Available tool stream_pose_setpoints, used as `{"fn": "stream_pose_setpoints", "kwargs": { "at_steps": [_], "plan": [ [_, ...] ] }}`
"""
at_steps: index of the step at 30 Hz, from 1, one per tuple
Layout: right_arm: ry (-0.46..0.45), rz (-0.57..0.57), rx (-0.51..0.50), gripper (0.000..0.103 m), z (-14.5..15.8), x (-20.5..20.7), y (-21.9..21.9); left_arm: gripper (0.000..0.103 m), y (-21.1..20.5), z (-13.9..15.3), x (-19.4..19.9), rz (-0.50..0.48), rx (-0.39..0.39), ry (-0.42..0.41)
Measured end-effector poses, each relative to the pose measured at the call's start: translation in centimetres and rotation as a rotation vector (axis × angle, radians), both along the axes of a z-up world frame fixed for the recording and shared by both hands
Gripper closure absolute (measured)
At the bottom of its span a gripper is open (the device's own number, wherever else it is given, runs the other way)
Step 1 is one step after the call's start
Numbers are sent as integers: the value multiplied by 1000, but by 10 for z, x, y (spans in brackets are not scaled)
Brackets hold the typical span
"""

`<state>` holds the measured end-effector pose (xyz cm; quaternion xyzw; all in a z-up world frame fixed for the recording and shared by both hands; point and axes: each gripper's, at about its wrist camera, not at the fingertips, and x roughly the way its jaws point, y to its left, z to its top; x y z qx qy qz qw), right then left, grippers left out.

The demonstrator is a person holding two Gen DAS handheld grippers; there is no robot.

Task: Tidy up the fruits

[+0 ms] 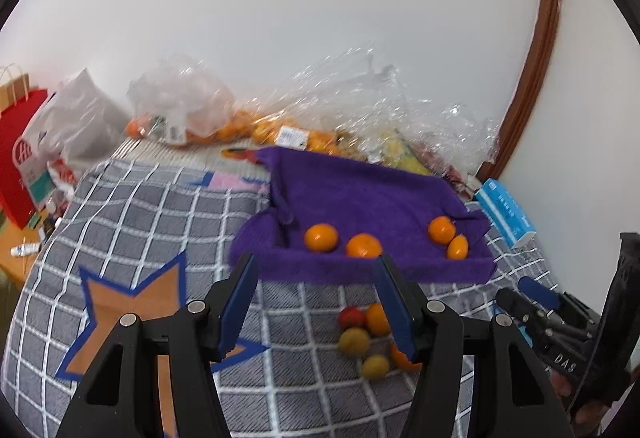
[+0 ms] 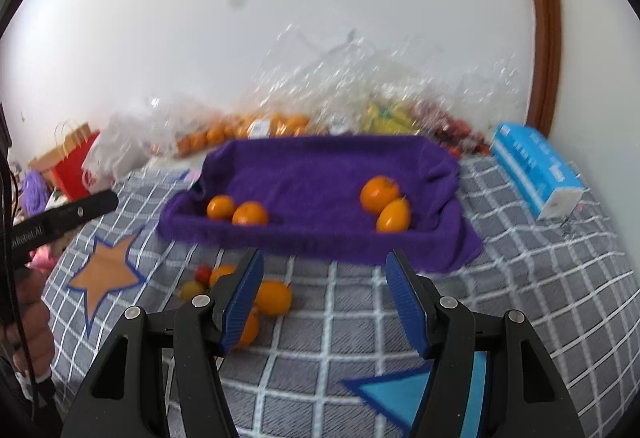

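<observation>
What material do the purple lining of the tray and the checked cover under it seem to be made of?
The purple lining looks like soft terry or fleece cloth: matte, fuzzy, draped in folds over the edges. The checked cover looks like woven fabric, probably cotton: grey with white lines, fine diagonal ribbing visible, no shine. Blur leaves the exact fibres open.

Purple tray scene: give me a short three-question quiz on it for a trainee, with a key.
1. How many orange fruits lie in the purple tray?
2. True or false: the right gripper holds a fruit between its jaws.
3. Where is the small pile of loose fruit? A) on the checked blanket in front of the tray; B) inside the tray; C) on the blue tissue pack.

Key: 1. Four, in two pairs: one pair at the left, one pair at the right. 2. False; its jaws stand open with nothing between them. 3. A.
</observation>
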<state>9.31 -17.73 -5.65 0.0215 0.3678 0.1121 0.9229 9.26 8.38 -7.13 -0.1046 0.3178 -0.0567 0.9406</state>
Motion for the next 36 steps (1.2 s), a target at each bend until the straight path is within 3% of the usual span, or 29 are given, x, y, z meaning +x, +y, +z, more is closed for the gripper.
{"fn": "stream_pose_setpoints", "kwargs": {
  "at_steps": [4, 17, 21, 31, 36],
  "plan": [
    [74, 55, 39, 44, -22, -2, 16, 45, 13, -13, -5, 21, 7, 34],
    [189, 115, -38, 49, -71, 7, 67, 45, 39, -42, -13, 12, -15, 124],
    [181, 116, -34, 61, -69, 10, 68, 45, 33, -48, -13, -7, -13, 146],
    [118, 65, -13, 61, -52, -15, 32, 47, -16, -65, -13, -132, -9, 214],
    [94, -18, -95, 61, -51, -23, 1, 47, -48, -77, -12, -194, 10, 249]
  ]
}}
